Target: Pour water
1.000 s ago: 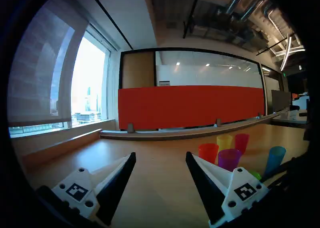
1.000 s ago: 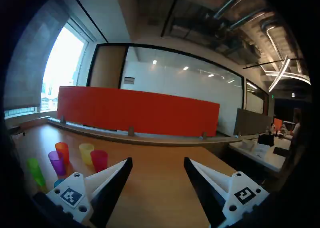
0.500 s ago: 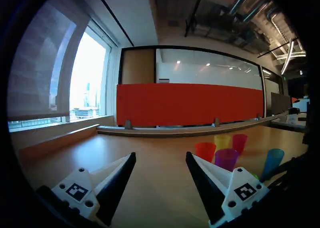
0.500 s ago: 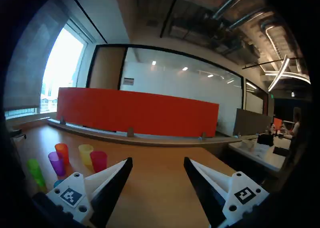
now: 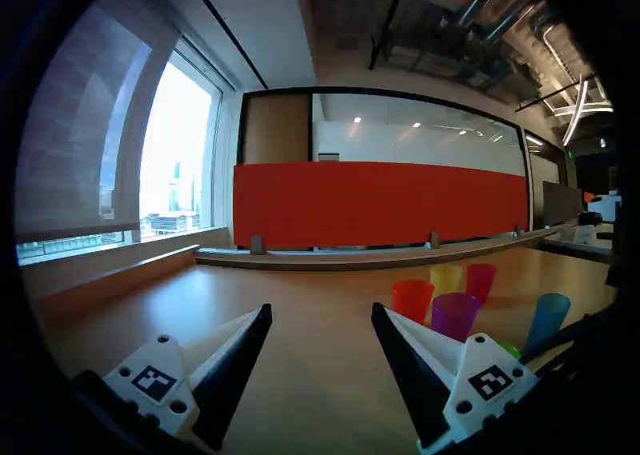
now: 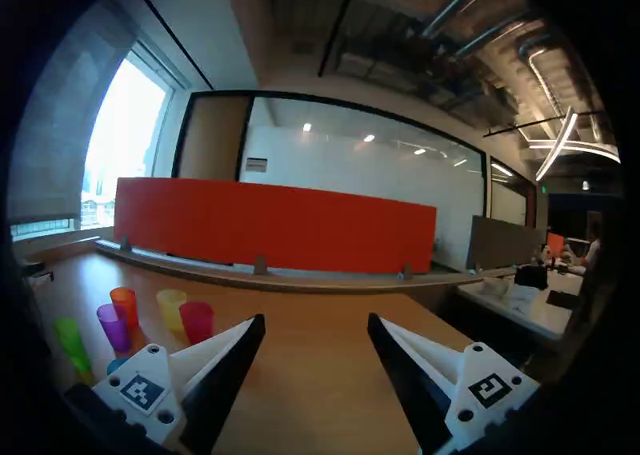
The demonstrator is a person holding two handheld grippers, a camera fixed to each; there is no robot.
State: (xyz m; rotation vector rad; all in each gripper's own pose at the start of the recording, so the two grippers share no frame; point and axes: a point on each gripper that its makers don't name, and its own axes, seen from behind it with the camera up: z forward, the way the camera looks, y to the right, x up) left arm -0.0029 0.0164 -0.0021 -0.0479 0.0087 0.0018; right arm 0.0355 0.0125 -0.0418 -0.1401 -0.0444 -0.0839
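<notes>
A long light-brown wooden table (image 5: 320,335) is seen stretching away, bounded at its far edge by a wide red partition panel (image 5: 376,203). A tall bright window (image 5: 176,175) is seen at the far left. On the glass wall above the panel a small white sign (image 6: 256,164) is fixed; its writing is too small to be read.

The left claw (image 5: 320,307) is held spread just above the table, with nothing between its black-edged white fingers. The right claw (image 6: 314,317) is likewise held wide apart with nothing in it. A square black-and-white coded marker (image 5: 154,381) is carried on each finger; no letters can be read on them.

Six translucent plastic cups are stood upright in a close group on the table. In the left gripper view they are found to the right of that claw; in the right gripper view, to the left. The orange cup (image 5: 412,299), yellow cup (image 5: 446,277) and pink-red cup (image 5: 481,281) are set farther off, the purple cup (image 5: 454,315) and blue cup (image 5: 550,319) nearer. The green cup (image 5: 510,348) is mostly hidden behind the left claw's right finger.
</notes>
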